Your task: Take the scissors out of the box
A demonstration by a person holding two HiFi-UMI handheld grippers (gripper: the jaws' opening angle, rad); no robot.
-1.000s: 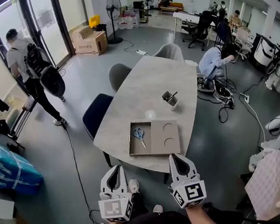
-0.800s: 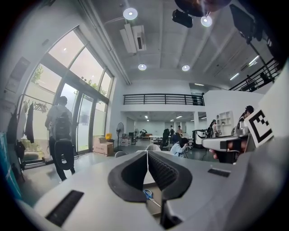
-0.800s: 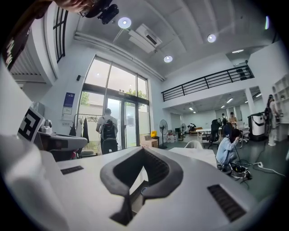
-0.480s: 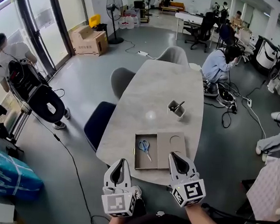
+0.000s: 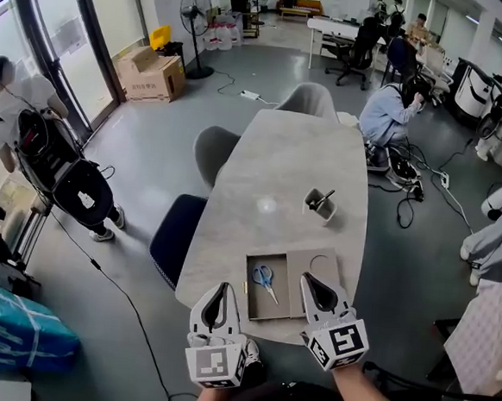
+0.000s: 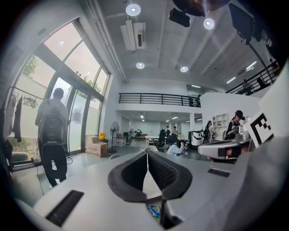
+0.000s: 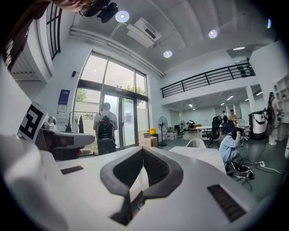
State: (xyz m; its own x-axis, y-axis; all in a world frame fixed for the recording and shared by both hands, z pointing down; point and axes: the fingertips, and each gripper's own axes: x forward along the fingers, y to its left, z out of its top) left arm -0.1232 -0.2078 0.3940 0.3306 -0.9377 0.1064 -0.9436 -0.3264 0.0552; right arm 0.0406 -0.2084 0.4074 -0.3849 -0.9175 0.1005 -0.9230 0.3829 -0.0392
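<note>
Both pairs of jaws are pressed together, pinching nothing: left gripper (image 5: 219,288), right gripper (image 5: 309,280). One pair of scissors (image 5: 266,279) lies between their tips, slightly ahead, inside the one open box (image 5: 249,302) on the counter (image 5: 297,164).

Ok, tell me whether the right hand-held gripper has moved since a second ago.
Yes, forward: the right hand-held gripper reached the near edge of the box then; now it overlaps its right half.

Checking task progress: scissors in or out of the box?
In. The scissors lie flat inside the box, in its open left compartment as the head view shows it.
</note>
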